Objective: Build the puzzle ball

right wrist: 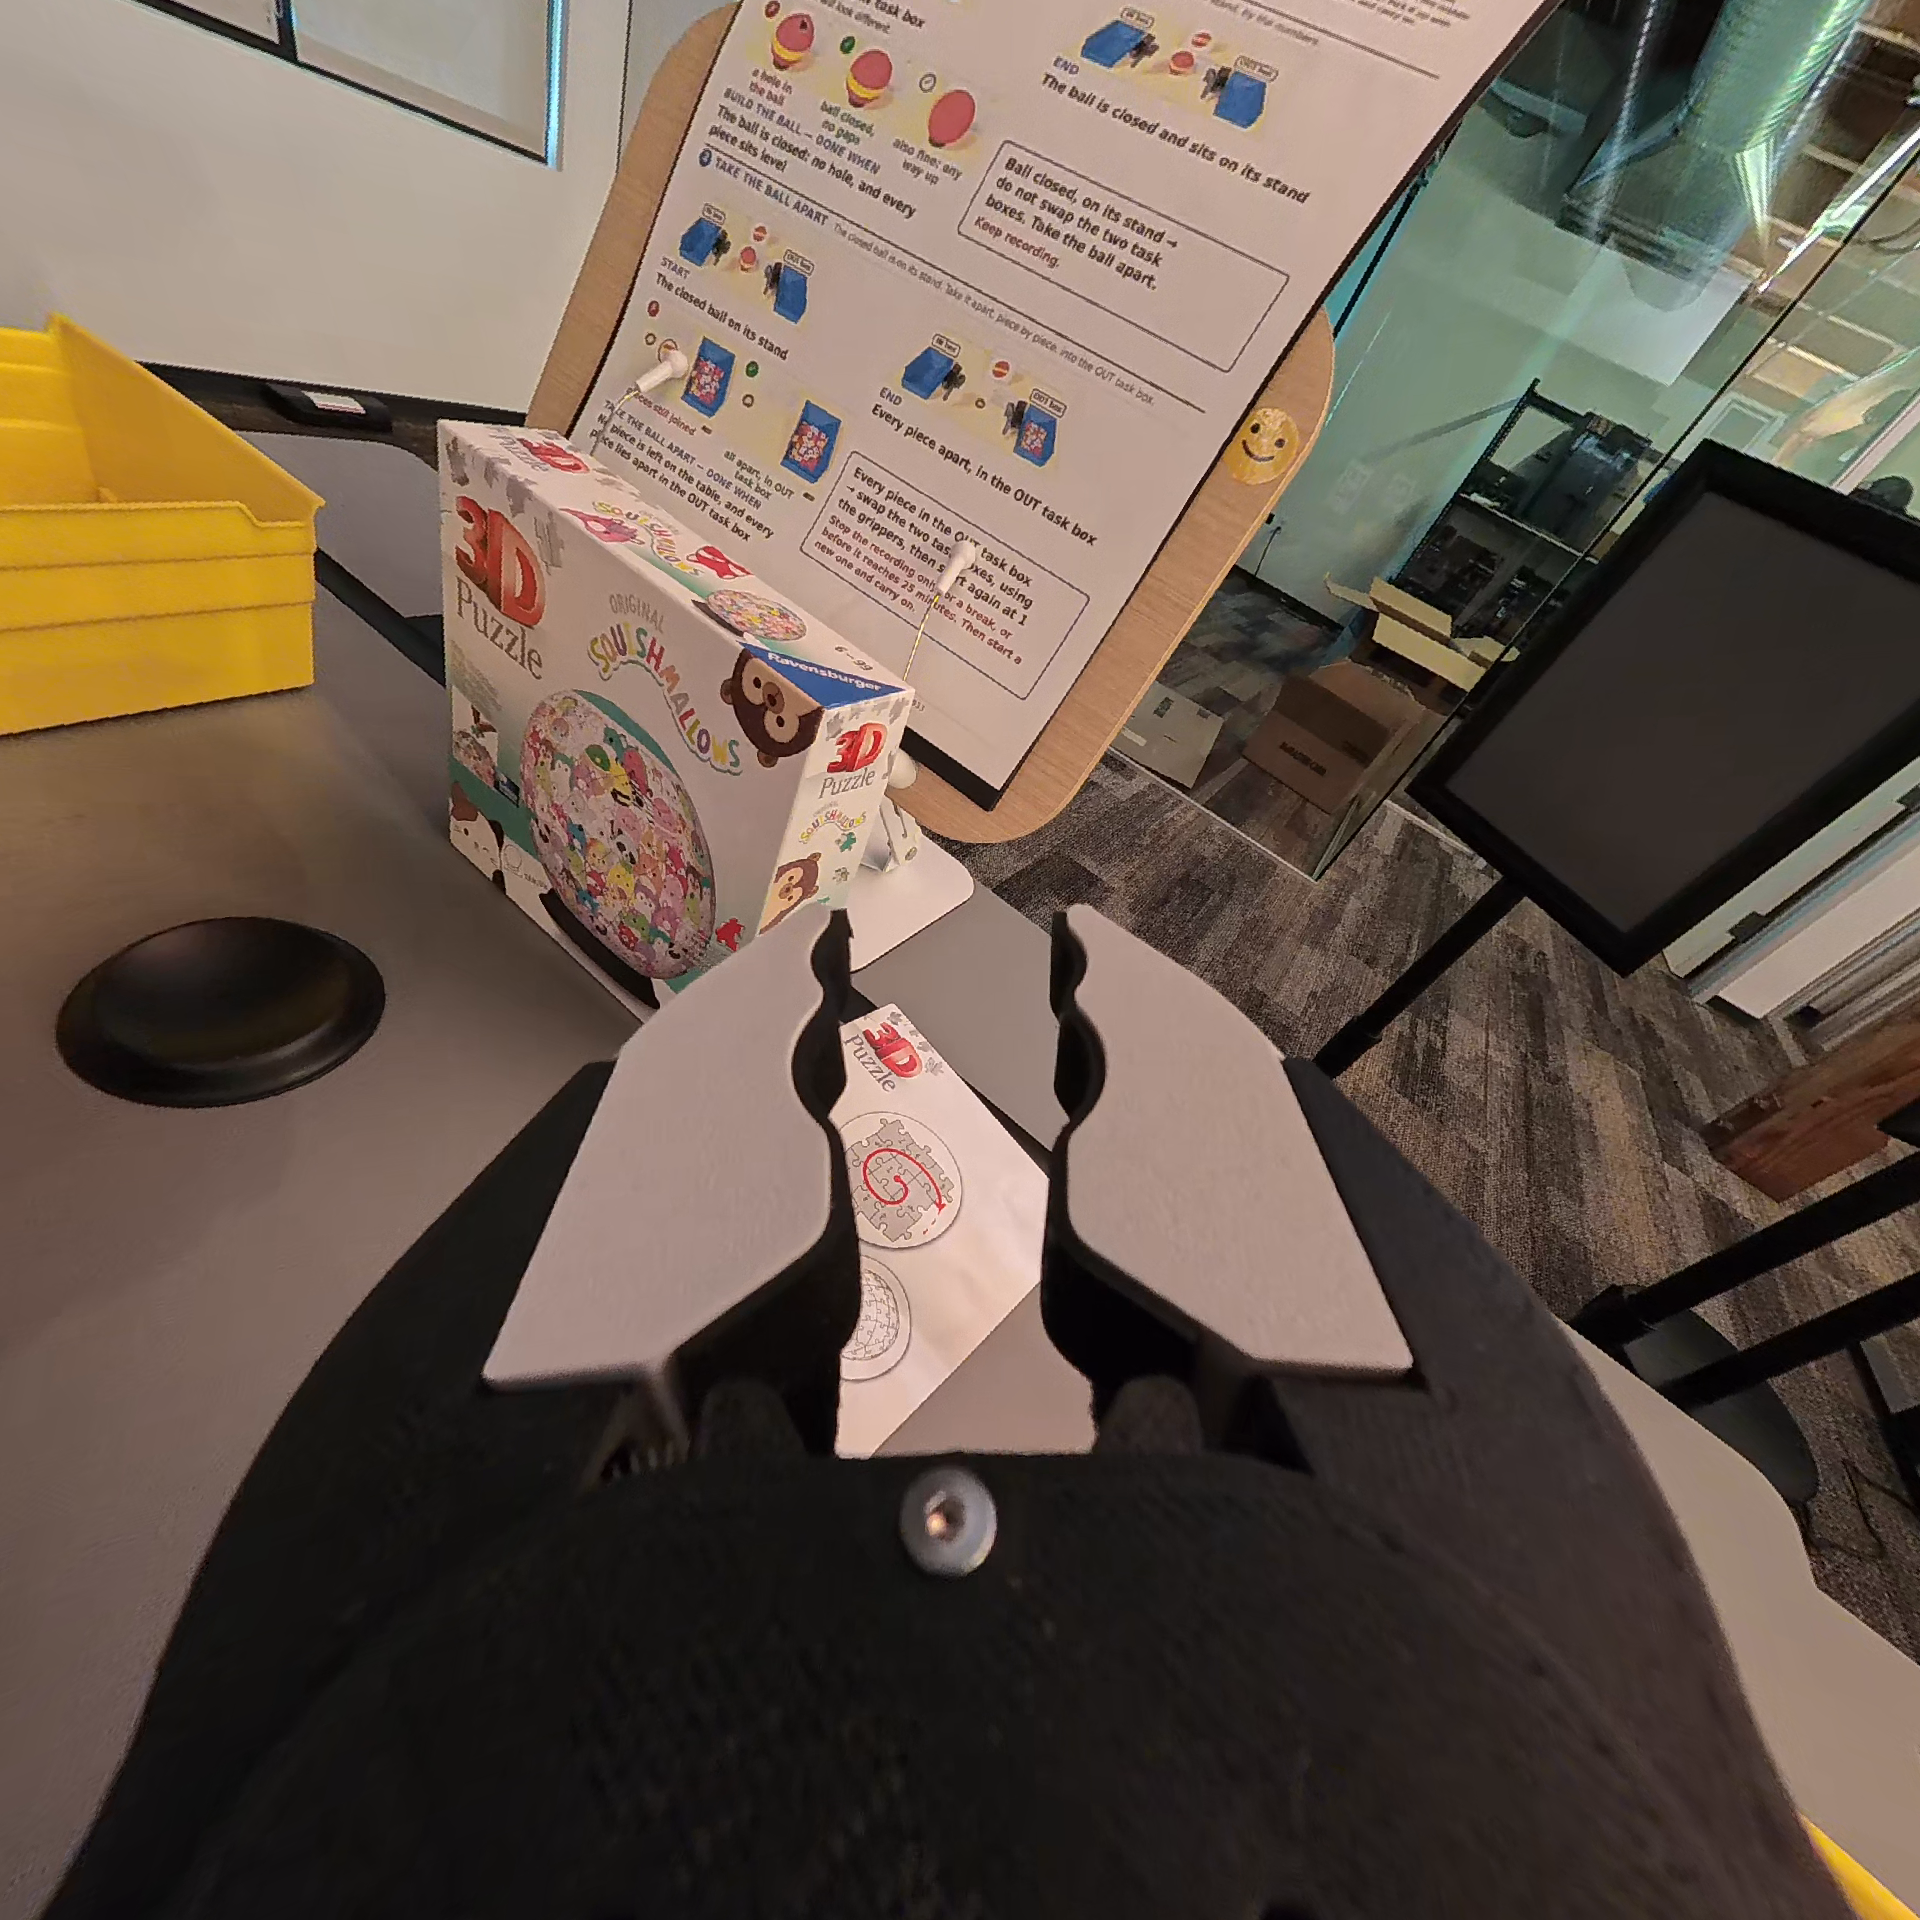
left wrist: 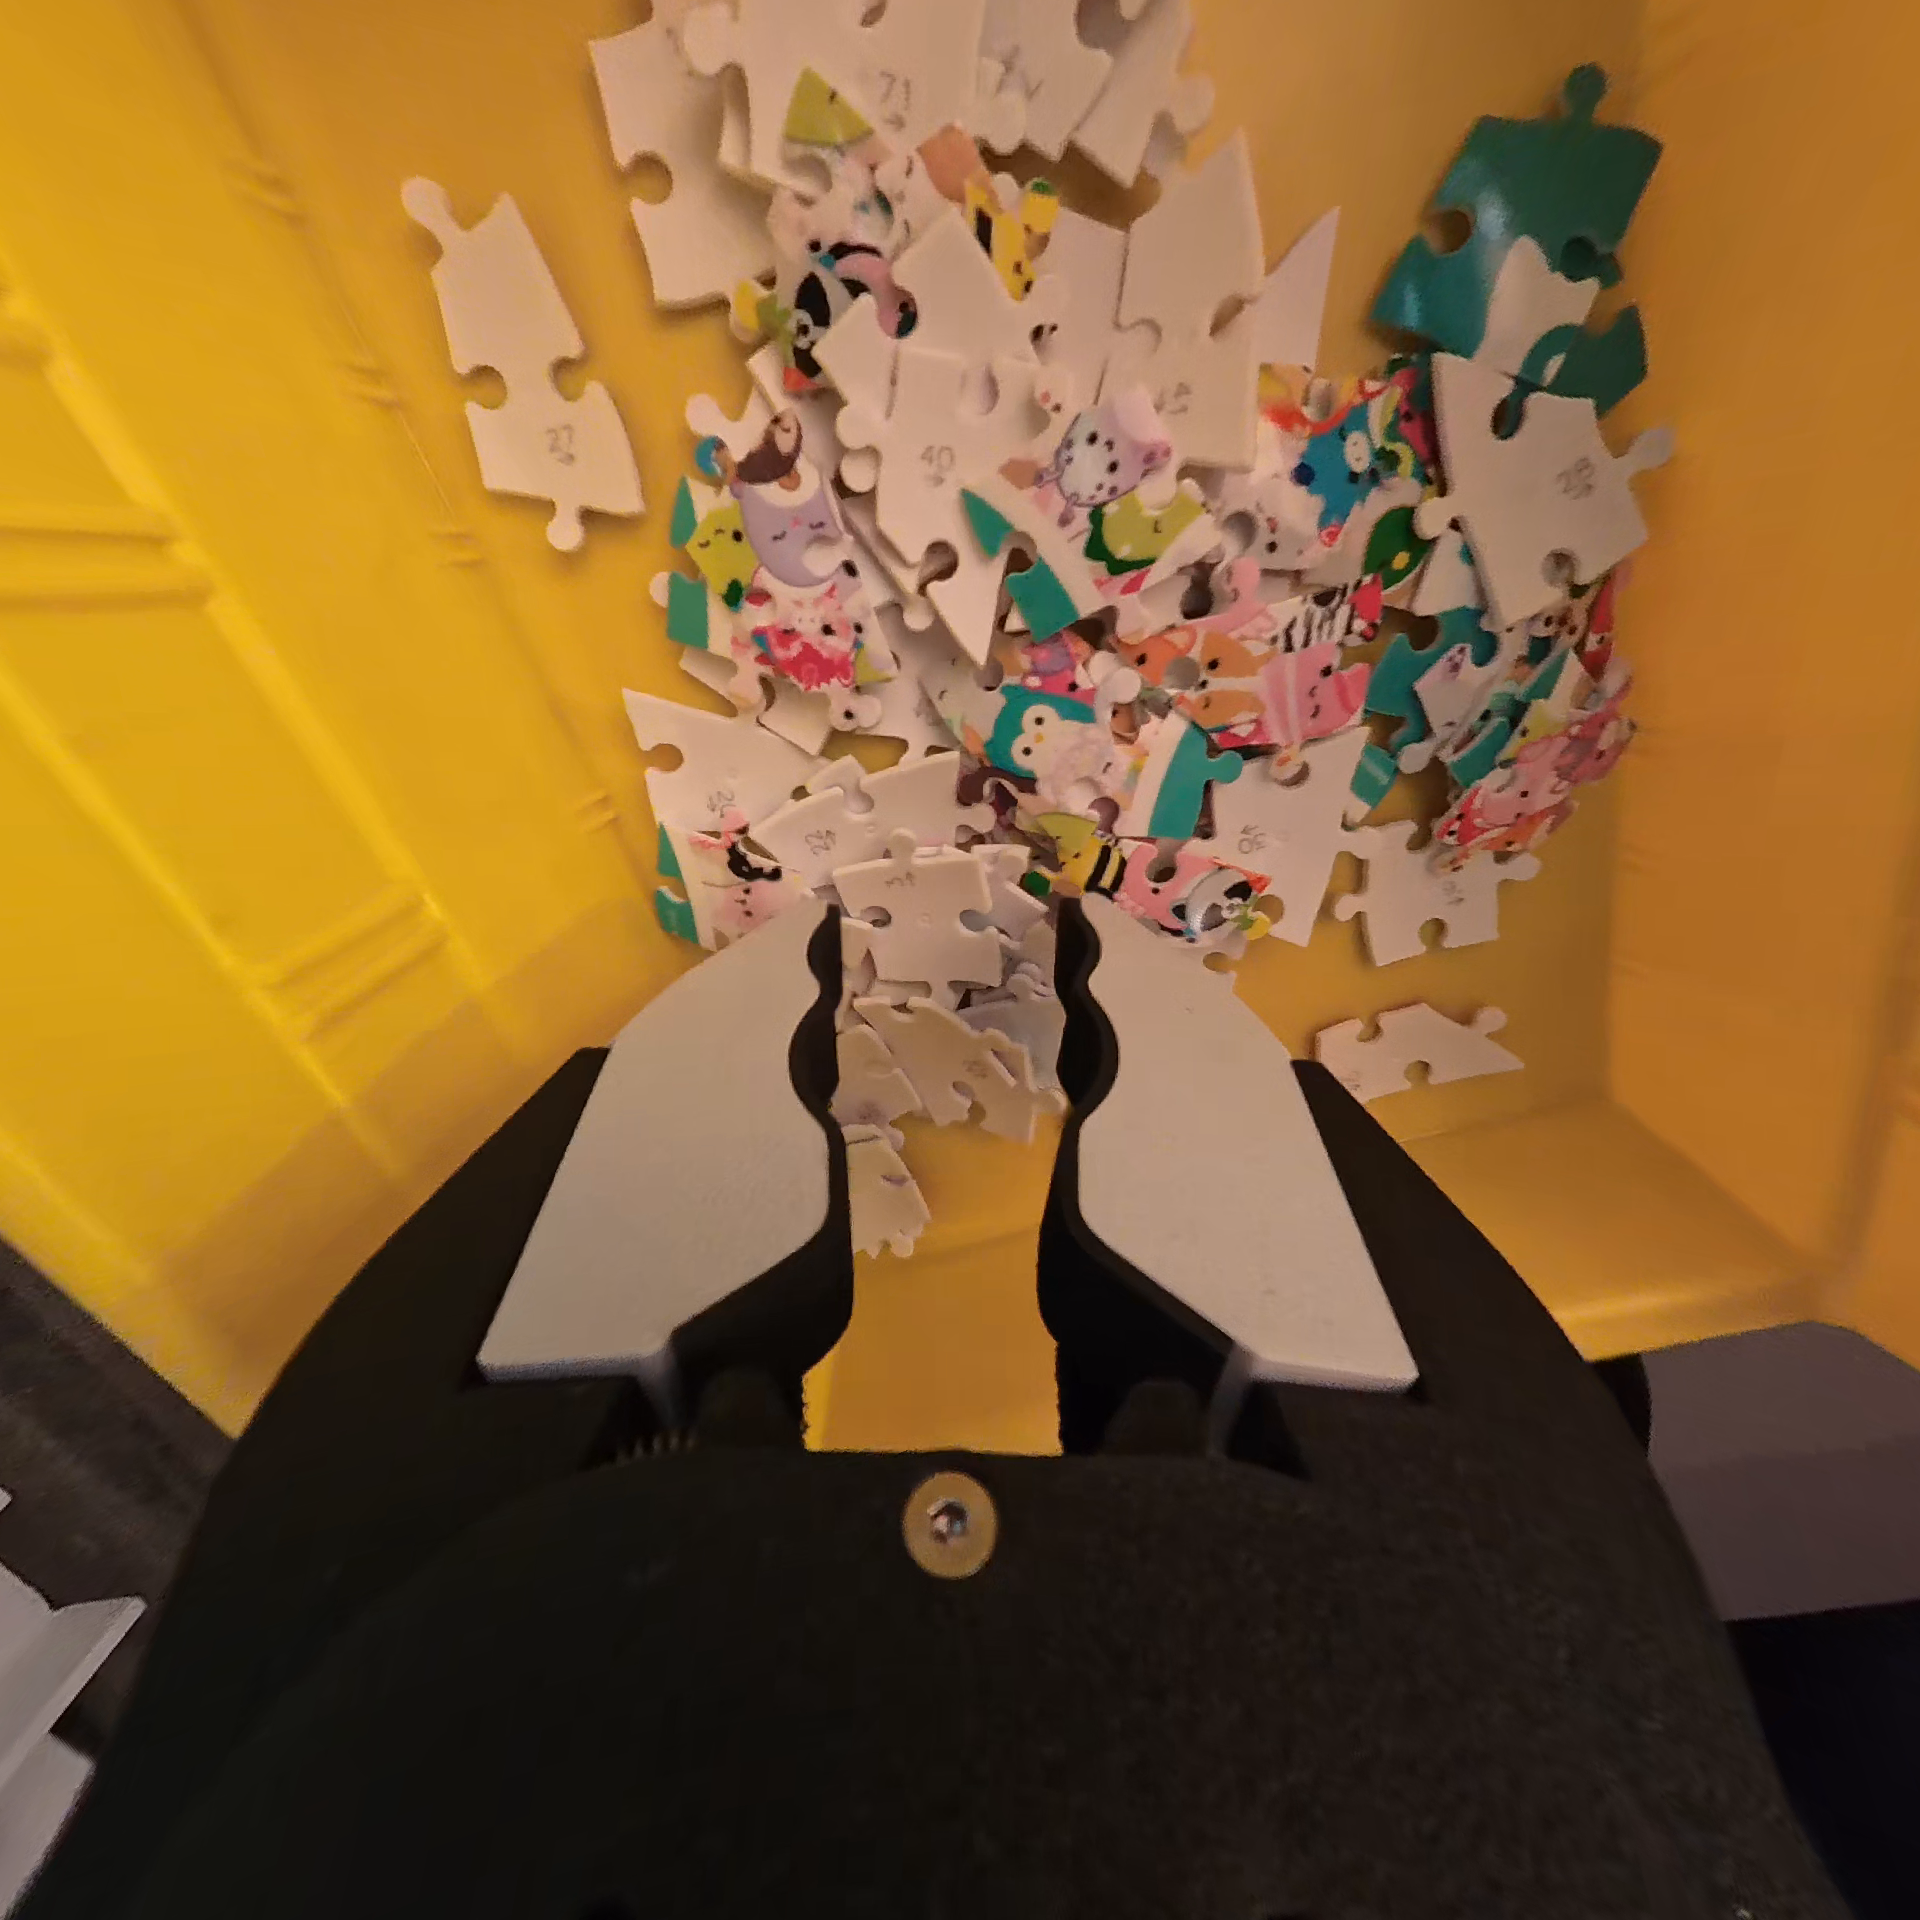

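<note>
The bin point(left wrist: 312, 727) is holding the pieces point(left wrist: 1091, 582), piled toward its far wall. The left tongs point(left wrist: 945, 925), jaws apart and holding nothing, are hovering over the pile's near edge. The right tongs point(right wrist: 945, 925), also apart, are hanging over the desk point(right wrist: 260, 1247) near the box point(right wrist: 644, 748).

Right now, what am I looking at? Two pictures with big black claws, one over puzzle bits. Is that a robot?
No robot: a person holds a two-finger gripper in each hand, each with a camera looking along its fingers. The left gripper hangs open over a yellow bin of loose puzzle pieces, holding nothing. Some pieces lie picture side up, others white back up. The right gripper, also open and empty, points over a grey table towards the puzzle box, a leaflet and an instruction board.
</note>
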Demonstrator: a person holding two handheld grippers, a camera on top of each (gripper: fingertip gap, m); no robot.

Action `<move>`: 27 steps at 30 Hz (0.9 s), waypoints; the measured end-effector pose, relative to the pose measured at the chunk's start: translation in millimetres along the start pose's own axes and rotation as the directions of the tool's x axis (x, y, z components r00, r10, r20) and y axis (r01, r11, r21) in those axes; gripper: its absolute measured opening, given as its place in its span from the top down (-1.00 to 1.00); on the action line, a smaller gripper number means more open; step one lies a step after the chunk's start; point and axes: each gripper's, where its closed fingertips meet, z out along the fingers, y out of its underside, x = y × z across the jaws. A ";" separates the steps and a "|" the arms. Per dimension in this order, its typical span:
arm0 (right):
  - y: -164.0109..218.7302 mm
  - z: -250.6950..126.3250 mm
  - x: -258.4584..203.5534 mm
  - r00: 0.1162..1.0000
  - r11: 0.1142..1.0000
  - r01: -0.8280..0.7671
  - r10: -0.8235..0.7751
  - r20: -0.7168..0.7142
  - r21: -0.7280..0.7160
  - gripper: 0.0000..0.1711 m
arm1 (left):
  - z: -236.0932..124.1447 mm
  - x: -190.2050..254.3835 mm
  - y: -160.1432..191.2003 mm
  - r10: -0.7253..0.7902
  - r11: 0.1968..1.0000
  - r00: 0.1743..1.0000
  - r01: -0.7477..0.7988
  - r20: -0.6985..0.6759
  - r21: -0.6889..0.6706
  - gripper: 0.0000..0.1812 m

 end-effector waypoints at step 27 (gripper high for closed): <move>-0.9 -1.1 0.9 1.000 1.000 0.010 -0.010 -0.004 0.001 0.56 | -32.9 8.8 -11.7 0.023 0.990 0.999 -0.018 -0.038 0.138 0.68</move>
